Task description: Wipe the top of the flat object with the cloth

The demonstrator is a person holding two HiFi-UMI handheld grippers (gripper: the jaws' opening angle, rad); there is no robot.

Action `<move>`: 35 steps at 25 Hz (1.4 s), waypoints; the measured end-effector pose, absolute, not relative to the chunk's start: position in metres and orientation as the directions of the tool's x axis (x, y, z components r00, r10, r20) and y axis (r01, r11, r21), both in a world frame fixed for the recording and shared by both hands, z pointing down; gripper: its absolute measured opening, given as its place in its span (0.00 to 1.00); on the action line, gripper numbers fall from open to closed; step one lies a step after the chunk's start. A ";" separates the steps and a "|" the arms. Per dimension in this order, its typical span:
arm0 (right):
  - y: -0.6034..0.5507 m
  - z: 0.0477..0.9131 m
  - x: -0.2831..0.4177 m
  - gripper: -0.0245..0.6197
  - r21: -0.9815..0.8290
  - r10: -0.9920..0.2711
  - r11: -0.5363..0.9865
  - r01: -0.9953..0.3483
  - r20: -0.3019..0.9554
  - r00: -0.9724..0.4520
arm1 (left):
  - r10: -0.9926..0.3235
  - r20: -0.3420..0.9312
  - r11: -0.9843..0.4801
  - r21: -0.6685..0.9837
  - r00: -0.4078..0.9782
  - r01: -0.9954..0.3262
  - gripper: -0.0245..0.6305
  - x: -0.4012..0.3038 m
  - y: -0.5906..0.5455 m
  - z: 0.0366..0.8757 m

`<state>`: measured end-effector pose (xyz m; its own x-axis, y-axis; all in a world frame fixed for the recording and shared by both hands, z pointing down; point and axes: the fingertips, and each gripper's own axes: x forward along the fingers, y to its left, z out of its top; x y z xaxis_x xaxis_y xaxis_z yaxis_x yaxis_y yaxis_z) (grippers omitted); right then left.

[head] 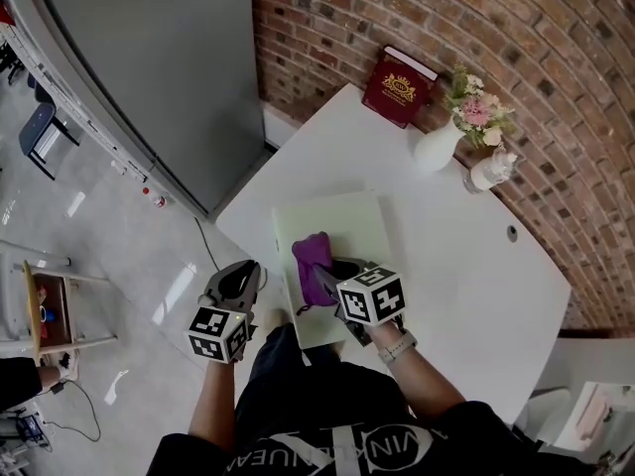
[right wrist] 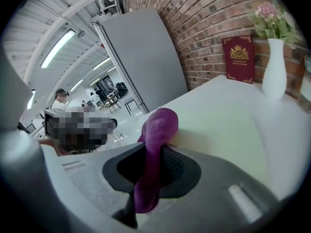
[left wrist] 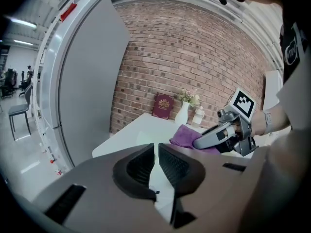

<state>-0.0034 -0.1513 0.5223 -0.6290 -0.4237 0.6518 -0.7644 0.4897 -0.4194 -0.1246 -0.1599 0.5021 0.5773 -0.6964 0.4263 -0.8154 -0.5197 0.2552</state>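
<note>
Right gripper view shows the purple fleecy cloth (right wrist: 155, 149) pinched between the jaws of the right tool (right wrist: 153, 166). The pads press on it from both sides. One bunch of the cloth rises ahead of the tips and a tail hangs back behind them. In the head view the same cloth (head: 311, 266) lies bunched just ahead of the right tool (head: 325, 278). It rests on the pale green flat rectangular board (head: 342, 228), close to the board's edge on that tool's left.

The board (right wrist: 228, 130) lies flat on the white worktop (head: 476, 266), beneath the right tool and stretching away ahead of it.

The left tool (head: 241, 274) is to the left of the right tool, apart from it and beside the worktop's edge. The left gripper view shows its jaws (left wrist: 156, 161) pressed together with nothing between them. From there the cloth (left wrist: 187, 135) and the right tool (left wrist: 206, 139) sit ahead and to the right.

Well ahead of the right tool, at the far side of the worktop, a dark red book with a gold emblem (head: 399, 87) leans on the red brick wall (head: 397, 18). To the book's right stand a white vase of pink flowers (head: 440, 147) and a small clear bottle (head: 491, 170). A tall grey panel (head: 149, 67) stands ahead of the left tool.
</note>
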 end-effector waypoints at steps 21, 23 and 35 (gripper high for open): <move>-0.151 0.528 0.155 0.14 -0.260 -0.593 0.276 -0.925 0.712 -0.377 | -0.646 0.421 -0.585 0.264 0.637 -0.767 0.08 -0.083 -0.155 0.501; -0.150 0.529 0.162 0.14 -0.254 -0.601 0.259 -0.932 0.713 -0.362 | -0.642 0.422 -0.589 0.262 0.640 -0.764 0.08 -0.083 -0.153 0.502; -0.139 0.473 0.149 0.14 -0.175 -0.715 0.301 -0.937 0.609 -0.343 | -0.653 0.429 -0.567 0.269 0.624 -0.778 0.08 -0.091 -0.145 0.507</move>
